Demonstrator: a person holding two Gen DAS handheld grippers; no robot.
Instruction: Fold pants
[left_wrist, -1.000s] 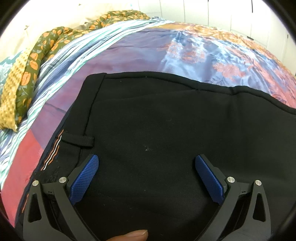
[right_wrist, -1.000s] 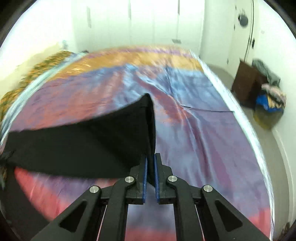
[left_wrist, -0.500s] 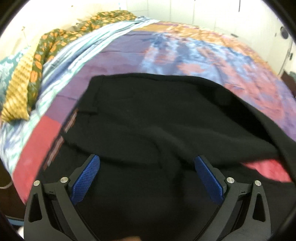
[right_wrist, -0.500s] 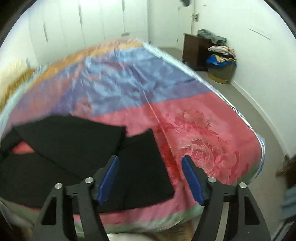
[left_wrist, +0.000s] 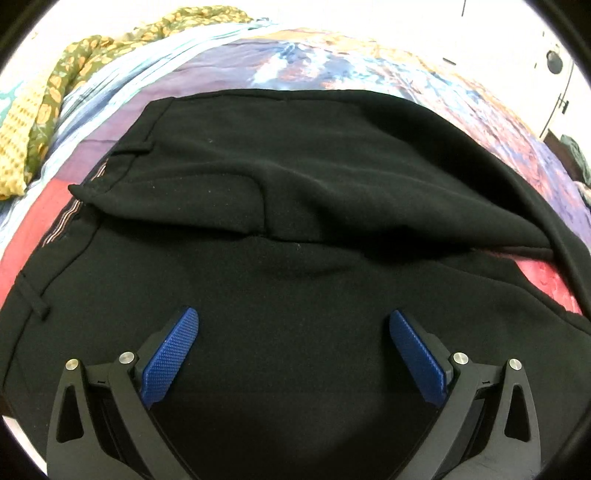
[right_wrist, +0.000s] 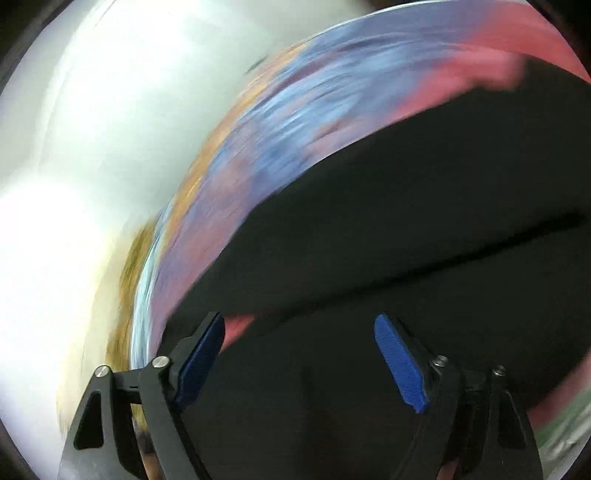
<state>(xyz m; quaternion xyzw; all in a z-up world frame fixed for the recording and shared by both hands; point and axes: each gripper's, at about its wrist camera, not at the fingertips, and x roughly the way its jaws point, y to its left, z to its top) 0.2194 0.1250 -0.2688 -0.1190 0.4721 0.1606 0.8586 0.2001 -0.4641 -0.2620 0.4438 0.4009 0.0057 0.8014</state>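
Observation:
The black pants (left_wrist: 295, 206) lie on the bed, with one leg folded over the other so an upper layer overlaps the lower one. The waistband with its belt loop (left_wrist: 33, 301) is at the left. My left gripper (left_wrist: 293, 334) is open and empty just above the lower layer of the pants. In the blurred, tilted right wrist view the pants (right_wrist: 424, 229) fill the right half. My right gripper (right_wrist: 299, 343) is open and empty over the black cloth.
The bed has a shiny patchwork cover (left_wrist: 369, 66) in blue, purple, orange and red. A green and yellow patterned cloth (left_wrist: 48, 99) lies along the far left edge. White walls and a door (left_wrist: 554, 92) stand beyond the bed.
My right gripper has let go of the pant leg, opened, and swung sharply so its view is tilted and blurred. The leg now lies folded over the pants. My left gripper stays open.

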